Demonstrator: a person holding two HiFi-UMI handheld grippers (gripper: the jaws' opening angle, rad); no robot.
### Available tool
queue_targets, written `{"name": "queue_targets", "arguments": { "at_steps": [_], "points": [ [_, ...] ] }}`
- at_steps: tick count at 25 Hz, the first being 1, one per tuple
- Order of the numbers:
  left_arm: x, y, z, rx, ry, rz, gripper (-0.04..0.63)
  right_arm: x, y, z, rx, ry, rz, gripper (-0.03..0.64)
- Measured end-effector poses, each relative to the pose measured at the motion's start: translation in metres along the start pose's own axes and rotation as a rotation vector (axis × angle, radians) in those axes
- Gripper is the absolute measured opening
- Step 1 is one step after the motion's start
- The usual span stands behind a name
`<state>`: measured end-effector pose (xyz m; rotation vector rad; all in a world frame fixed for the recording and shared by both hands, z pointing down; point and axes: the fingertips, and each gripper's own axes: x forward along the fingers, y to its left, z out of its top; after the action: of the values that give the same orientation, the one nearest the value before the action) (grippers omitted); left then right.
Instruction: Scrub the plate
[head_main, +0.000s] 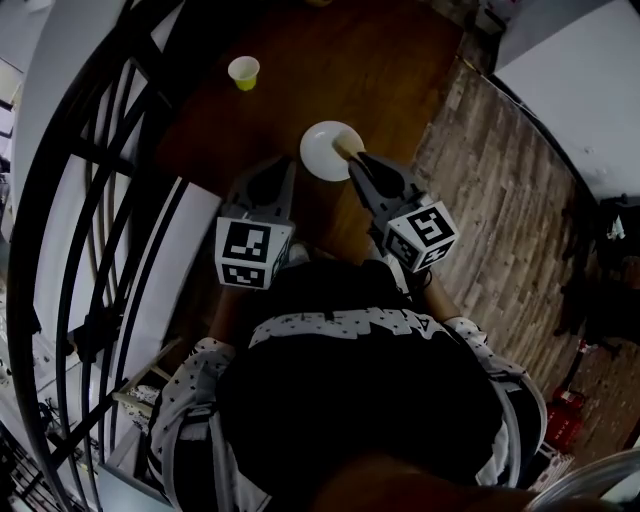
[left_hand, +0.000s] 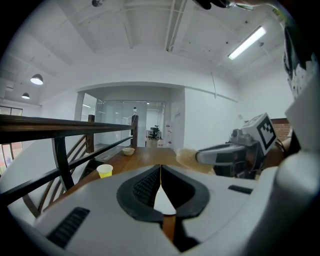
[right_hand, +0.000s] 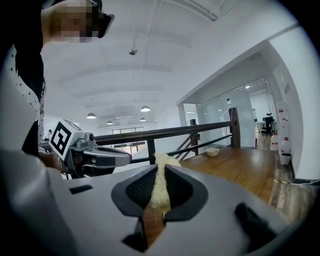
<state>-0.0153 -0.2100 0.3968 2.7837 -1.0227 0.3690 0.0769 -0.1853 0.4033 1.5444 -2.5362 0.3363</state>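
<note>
Item: white plate (head_main: 322, 152), lying on the wooden table (head_main: 390, 70).
- Left gripper (head_main: 288, 166): jaws together, seemingly pinching the plate's near-left rim.
- Right gripper (head_main: 356, 160): clamping a pale sponge (head_main: 346, 146) and pressing it onto the plate's right side.
- Progress: scrubbing is judged to be under way; no suds or soil are showing, so the work left is unclear.
- Nearby: a yellow cup (head_main: 243, 72) is standing well apart.

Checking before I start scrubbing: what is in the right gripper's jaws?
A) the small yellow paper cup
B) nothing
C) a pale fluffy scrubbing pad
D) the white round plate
C: the right gripper has its jaws shut on the pale fluffy scrubbing pad; the small yellow paper cup stands apart on the brown wooden table.
</note>
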Motion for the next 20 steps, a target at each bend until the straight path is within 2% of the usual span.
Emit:
{"name": "queue_targets", "arguments": {
  "at_steps": [9,20],
  "points": [
    [0.007,-0.003,-0.006,-0.031,0.025,0.030,0.014,0.009,-0.014,-0.008,-0.014,0.040,0.031,0.049],
    [0.007,0.018,-0.020,-0.073,0.051,0.116,0.014,0.052,-0.028,-0.035,-0.021,0.114,0.091,0.049]
  ]
}}
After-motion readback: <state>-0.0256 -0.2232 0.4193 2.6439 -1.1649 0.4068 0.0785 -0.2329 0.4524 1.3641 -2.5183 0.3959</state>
